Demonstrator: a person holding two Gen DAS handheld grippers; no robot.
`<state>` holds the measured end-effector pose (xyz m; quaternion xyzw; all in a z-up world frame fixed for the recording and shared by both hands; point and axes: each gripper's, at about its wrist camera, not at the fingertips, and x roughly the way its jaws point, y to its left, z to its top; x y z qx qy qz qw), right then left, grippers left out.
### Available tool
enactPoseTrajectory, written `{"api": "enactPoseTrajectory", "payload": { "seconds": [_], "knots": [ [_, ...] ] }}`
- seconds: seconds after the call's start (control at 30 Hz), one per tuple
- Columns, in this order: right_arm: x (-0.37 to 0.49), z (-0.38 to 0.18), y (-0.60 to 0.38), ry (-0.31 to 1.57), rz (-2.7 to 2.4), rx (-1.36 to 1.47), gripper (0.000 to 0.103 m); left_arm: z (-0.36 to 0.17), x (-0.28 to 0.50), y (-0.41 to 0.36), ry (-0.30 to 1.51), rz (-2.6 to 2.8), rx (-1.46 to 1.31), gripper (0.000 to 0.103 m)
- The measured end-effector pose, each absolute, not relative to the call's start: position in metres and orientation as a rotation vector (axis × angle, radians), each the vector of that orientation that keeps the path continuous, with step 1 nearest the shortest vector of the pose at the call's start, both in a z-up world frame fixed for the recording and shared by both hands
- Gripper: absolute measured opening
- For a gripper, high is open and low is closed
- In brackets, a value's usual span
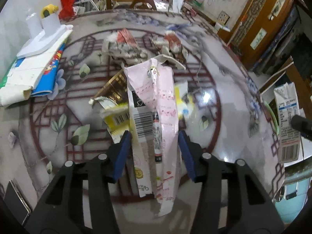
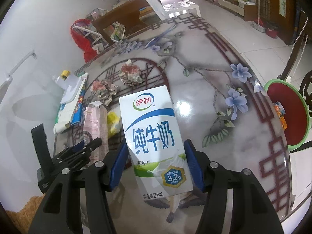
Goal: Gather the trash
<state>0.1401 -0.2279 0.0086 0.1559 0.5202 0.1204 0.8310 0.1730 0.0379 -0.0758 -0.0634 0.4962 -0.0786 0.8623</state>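
**tidy_tom:** Going left to right in the left wrist view. Far left on the patterned table [image 1: 224,117]: stack of booklets [image 1: 39,70] with a white plastic stand [image 1: 42,39] on top. Further in, a gold packet [image 1: 115,87] and a yellow wrapper [image 1: 117,117], both partly tucked under the pink carton [image 1: 156,97]. Behind those, two crumpled paper balls [image 1: 124,46], side by side.

**mop_and_bucket:** And the left gripper [image 1: 154,134]?

**tidy_tom:** Straddling the near half of that flattened pink carton, blue pads [image 1: 124,146] right at both long edges. Narrow-ish gap. Can't tell whether actually squeezing or just sitting alongside. Can't tell either whether the carton lies flat on the table or hangs a bit above it.

**mop_and_bucket:** Anything at the right edge of that view?

**tidy_tom:** Yep, milk carton [image 1: 288,120] over there, upright-ish, clear of the pile.

**mop_and_bucket:** Right wrist view, same order?

**tidy_tom:** Lower left: the other gripper poking in beside the pink carton. Same booklets and paper balls beyond. Dead centre: right gripper [image 2: 156,142] clamped on the white and blue milk carton, pads flat on both sides, box tilted slightly and held off the tabletop with its reflection below. Far right, just past the table edge: green basin [image 2: 307,115] with red inside, something orange in it. Well apart from the milk carton.
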Motion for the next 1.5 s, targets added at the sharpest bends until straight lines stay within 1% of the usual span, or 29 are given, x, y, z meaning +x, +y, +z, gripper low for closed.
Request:
{"api": "enactPoseTrajectory", "payload": {
  "seconds": [0.1,0.27,0.37,0.57,0.7,1.1,1.5],
  "knots": [
    [0.140,0.018,-0.235,1.068,0.247,0.336,0.056,-0.050,0.169,0.037,0.968,-0.169,-0.156,0.048],
    [0.140,0.045,-0.252,0.982,0.228,0.349,0.056,0.010,0.166,0.021,0.802,-0.183,-0.155,0.048],
    [0.138,0.062,-0.262,0.924,0.219,0.344,0.056,0.039,0.168,0.006,0.743,-0.191,-0.153,0.048],
    [0.135,0.085,-0.286,0.840,0.219,0.345,0.056,0.078,0.166,-0.028,0.672,-0.209,-0.139,0.049],
    [0.133,0.094,-0.306,0.799,0.230,0.356,0.056,0.094,0.161,-0.051,0.639,-0.202,-0.125,0.049],
    [0.129,0.097,-0.386,0.787,0.257,0.389,0.056,0.108,0.146,-0.132,0.606,-0.195,-0.110,0.050],
    [0.111,0.090,-0.455,0.812,0.205,0.406,0.056,0.085,0.142,-0.219,0.660,-0.297,-0.094,0.051]
  ]
}}
